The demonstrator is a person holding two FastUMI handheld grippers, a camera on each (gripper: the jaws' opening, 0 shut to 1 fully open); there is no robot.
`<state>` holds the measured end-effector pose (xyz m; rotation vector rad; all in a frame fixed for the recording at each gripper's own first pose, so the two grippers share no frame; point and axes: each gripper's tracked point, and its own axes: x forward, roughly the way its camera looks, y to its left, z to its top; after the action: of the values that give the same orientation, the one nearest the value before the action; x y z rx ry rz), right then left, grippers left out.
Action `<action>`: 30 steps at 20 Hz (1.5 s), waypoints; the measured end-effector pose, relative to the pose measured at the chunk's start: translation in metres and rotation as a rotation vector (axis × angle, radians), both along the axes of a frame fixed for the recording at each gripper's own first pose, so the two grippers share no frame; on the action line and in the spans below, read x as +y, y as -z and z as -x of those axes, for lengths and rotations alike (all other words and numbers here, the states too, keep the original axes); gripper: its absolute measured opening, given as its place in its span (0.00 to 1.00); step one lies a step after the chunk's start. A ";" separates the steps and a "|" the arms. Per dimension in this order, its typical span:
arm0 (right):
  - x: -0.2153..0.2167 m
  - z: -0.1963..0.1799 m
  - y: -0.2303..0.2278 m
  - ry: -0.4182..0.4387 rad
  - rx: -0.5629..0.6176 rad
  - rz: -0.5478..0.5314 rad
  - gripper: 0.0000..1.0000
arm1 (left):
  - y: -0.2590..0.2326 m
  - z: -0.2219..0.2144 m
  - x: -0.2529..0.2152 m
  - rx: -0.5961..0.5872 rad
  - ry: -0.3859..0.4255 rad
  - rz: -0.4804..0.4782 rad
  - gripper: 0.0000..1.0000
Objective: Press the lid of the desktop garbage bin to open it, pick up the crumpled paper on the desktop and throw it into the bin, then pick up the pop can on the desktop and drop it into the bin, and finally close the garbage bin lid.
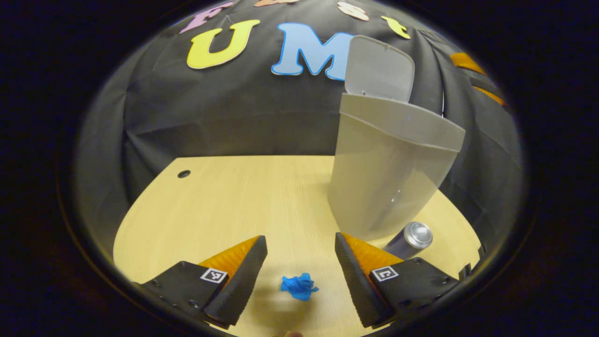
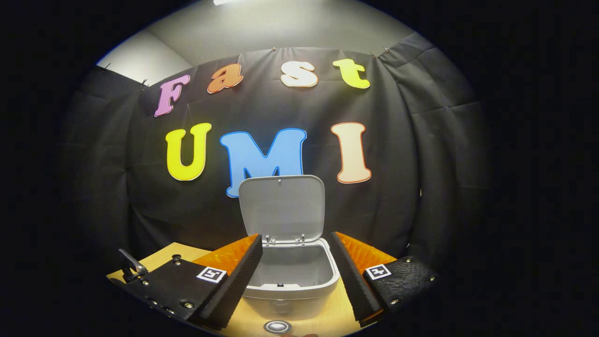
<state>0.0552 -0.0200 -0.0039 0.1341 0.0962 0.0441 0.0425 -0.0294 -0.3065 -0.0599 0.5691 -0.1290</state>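
The bin (image 1: 390, 173) stands on the table (image 1: 234, 201) with its lid (image 1: 380, 68) already tipped up and back, so the mouth is open to take rubbish. In the right gripper view the same bin (image 2: 292, 276) shows from the front, lid (image 2: 282, 208) upright behind a hollow that looks empty as far as can be seen.

The crumpled paper (image 1: 299, 286) lies on the table in front of the bin and a little to its left, between the fingers of the left gripper (image 1: 299, 269), which is spread wide and holds nothing. It is not yet touched. The can (image 1: 408, 241) lies on its side just beside the foot of the bin, on the near right, its top end facing the camera.

The right gripper (image 2: 295, 276) is also spread wide and empty, hanging in front of the bin with the rim showing between its fingers.

The paper ball should be very light, soft and springy. It will squash under the fingers, not slip, so a pinch across its middle ought to do, closing well in since it gives. It may cling or spring loose on release. The can is probably light too, but smooth, round and easily dented. Lying down, it could roll away from a push, so it is best taken across its body near the middle with a moderate squeeze
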 end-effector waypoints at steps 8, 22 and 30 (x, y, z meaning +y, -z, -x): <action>-0.020 0.008 0.006 0.048 0.020 0.031 0.93 | 0.066 0.020 0.007 0.161 -0.004 -0.038 0.96; -0.033 0.004 0.023 0.065 0.065 0.040 0.93 | 0.109 0.031 0.011 0.255 0.006 -0.104 0.96; -0.034 -0.002 0.030 0.058 0.079 0.045 0.93 | 0.104 0.022 0.015 0.225 -0.002 -0.133 0.60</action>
<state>0.0569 -0.0543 -0.0343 0.0938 0.1718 -0.0207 0.0203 -0.0146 -0.4109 0.0546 0.8006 -0.0823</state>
